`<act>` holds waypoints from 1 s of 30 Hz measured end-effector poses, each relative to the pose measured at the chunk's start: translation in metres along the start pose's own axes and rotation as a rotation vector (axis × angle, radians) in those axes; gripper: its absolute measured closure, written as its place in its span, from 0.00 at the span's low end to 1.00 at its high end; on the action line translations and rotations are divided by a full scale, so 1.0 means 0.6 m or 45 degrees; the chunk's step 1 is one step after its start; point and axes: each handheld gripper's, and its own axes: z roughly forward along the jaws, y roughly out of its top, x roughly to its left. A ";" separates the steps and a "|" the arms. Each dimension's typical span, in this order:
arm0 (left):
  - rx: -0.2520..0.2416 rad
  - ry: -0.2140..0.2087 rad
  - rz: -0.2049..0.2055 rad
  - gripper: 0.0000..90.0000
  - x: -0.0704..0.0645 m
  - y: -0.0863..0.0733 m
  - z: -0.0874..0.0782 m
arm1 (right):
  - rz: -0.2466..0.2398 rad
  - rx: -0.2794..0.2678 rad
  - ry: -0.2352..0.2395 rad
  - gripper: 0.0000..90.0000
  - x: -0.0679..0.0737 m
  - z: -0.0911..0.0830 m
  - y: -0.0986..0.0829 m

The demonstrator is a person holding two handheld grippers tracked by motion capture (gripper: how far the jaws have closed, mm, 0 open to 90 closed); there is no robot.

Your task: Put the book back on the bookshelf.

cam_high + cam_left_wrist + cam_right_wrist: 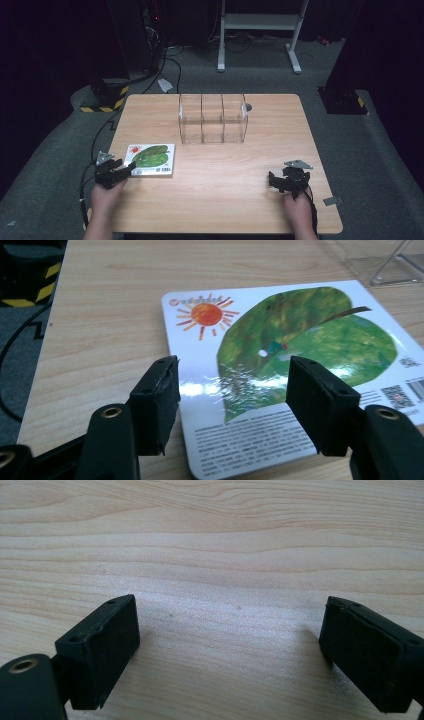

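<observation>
A thin picture book with a green leaf and an orange sun on its cover lies flat at the table's left front. My left gripper hovers at its near left corner, open; in the left gripper view its jaws straddle the book without closing on it, the gripper midway over the glossy cover. My right gripper stands open at the right front, and the right gripper view has bare wood between its jaws. A clear acrylic divider rack with three slots stands upright at the table's middle back.
The wooden table has bare room between the two grippers. A small dark round thing lies behind the rack's right end. Black cables trail off the left edge over grey carpet, and a white stand's legs are beyond.
</observation>
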 end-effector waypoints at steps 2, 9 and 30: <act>0.012 0.002 -0.026 0.41 0.004 -0.001 0.002 | 0.000 0.000 0.000 0.10 0.000 0.000 0.000; 0.028 0.014 -0.056 0.37 0.008 -0.002 0.008 | 0.000 0.000 0.000 0.10 0.000 0.000 0.000; 0.067 -0.058 -0.062 0.34 0.002 -0.007 0.022 | 0.000 0.000 0.000 0.10 0.000 0.000 0.000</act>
